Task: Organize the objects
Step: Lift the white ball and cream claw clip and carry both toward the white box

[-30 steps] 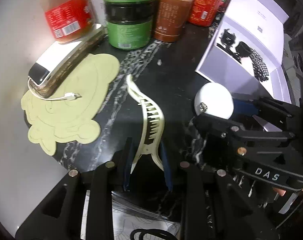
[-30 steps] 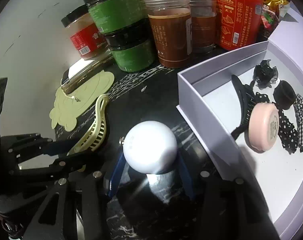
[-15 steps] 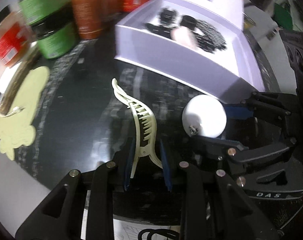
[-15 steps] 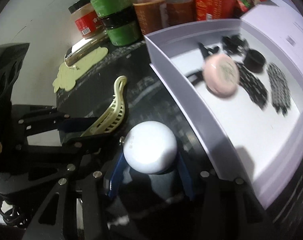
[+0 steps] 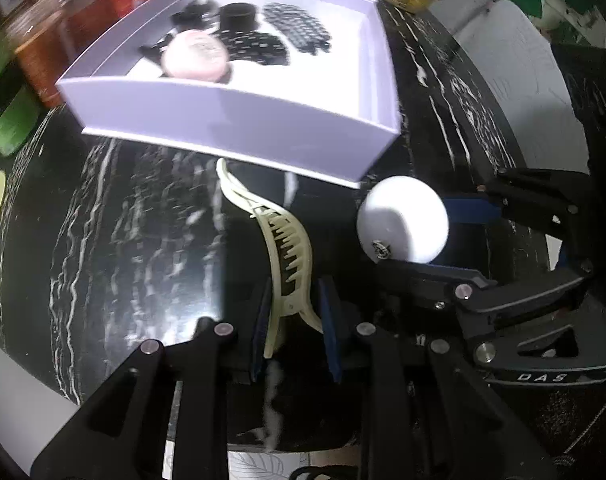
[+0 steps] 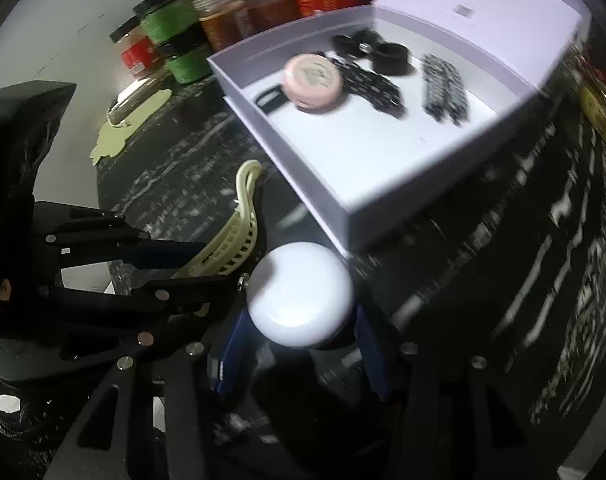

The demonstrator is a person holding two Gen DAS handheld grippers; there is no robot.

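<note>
Nearest the left wrist camera, the left gripper point(image 5: 295, 320) is clamped narrowly on the handle end of a cream hair claw clip point(image 5: 281, 248), whose toothed curve arcs out ahead above the black marbled tabletop point(image 5: 123, 240). Just beside it, the right gripper point(image 6: 299, 344) stands about half open with its blue pads pressed on either side of a round white case point(image 6: 299, 292), carried clear of the table. Over the last second both hands have swung sideways together: a second ago the jars and the pale green mat filled the left view, and now the open white box point(image 5: 239, 120) fills it, with the clip's tip almost at the box's near wall. The right view shows the same shift, as the box's near corner now sits just beyond the white case. Neither grip has altered meanwhile. Inside the box lie a pink round compact point(image 6: 315, 80), black hair clips and patterned hair ties point(image 6: 443, 88), with bare floor on the near side. Farther off, the jars point(image 6: 171, 40) stand at the table's back edge. Both items look nearly ready to be lowered into the box, which would be the next step in tidying up.
</note>
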